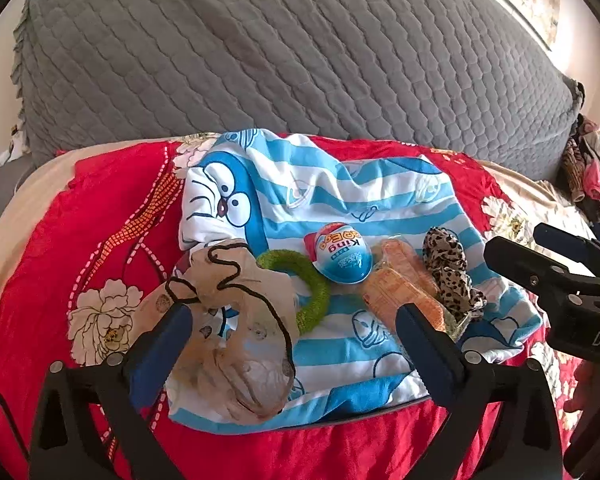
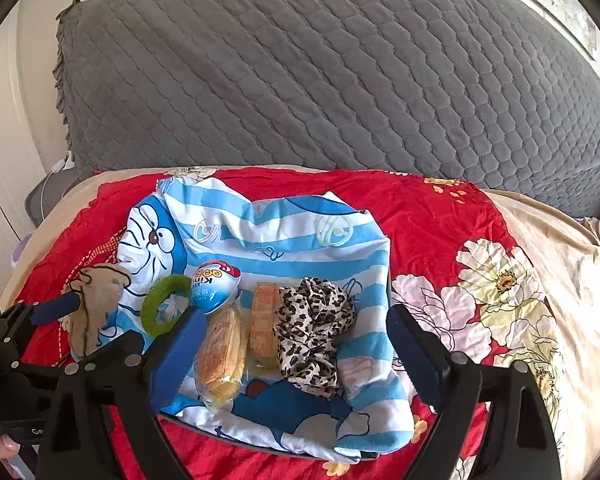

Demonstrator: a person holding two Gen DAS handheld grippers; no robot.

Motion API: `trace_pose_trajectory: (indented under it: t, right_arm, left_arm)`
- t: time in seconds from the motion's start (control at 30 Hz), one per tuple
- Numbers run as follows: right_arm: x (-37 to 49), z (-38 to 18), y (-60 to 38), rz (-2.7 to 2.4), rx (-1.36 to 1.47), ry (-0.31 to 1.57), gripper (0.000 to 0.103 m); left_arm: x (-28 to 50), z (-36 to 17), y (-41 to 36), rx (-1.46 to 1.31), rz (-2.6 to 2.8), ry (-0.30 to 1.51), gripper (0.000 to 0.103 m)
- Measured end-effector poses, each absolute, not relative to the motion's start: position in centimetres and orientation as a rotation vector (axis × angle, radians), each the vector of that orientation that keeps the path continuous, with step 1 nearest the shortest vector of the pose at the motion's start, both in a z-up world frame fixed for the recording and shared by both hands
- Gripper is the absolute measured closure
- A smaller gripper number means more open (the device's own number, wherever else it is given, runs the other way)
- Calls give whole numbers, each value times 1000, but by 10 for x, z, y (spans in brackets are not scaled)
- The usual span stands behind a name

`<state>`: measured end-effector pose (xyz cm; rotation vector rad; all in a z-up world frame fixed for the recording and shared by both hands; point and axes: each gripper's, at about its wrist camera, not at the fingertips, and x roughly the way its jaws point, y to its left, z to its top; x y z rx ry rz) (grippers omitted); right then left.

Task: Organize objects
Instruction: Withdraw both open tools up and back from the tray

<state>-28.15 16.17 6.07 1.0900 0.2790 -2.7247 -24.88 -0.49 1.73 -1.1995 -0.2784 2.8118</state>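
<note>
A blue-and-white striped cartoon cloth (image 1: 340, 208) (image 2: 284, 240) lies spread on the red floral blanket (image 1: 80, 240) (image 2: 440, 224). On it, from left to right, sit a beige drawstring pouch (image 1: 236, 320) (image 2: 96, 308), a green ring (image 1: 312, 288) (image 2: 156, 300), a blue chocolate egg (image 1: 342, 256) (image 2: 214, 286), a wrapped bread roll (image 2: 220, 356), an orange wafer pack (image 1: 396, 292) (image 2: 264, 320) and a leopard scrunchie (image 1: 452, 272) (image 2: 312, 332). My left gripper (image 1: 293, 308) is open, with the pouch and ring between its fingers. My right gripper (image 2: 297, 312) is open around the roll, wafers and scrunchie.
A grey quilted cover (image 1: 280, 60) (image 2: 340, 80) rises behind the blanket. Crumpled patterned clothes (image 1: 588, 172) lie at the far right. My right gripper (image 1: 518, 240) enters the left wrist view from the right, and a person's hand (image 1: 588, 392) shows below it.
</note>
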Motion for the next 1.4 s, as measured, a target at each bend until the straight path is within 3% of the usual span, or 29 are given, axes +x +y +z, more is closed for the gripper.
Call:
trace_pose_trajectory:
  t: [0.47, 1.4]
  right_arm:
    - [-270, 63, 158, -2717, 1072, 295, 2]
    - [-242, 75, 159, -2726, 1023, 308, 2]
  left_arm:
    - [-240, 21, -5, -1191, 2802, -272, 1]
    - [-218, 32, -11, -1178, 2841, -262, 1]
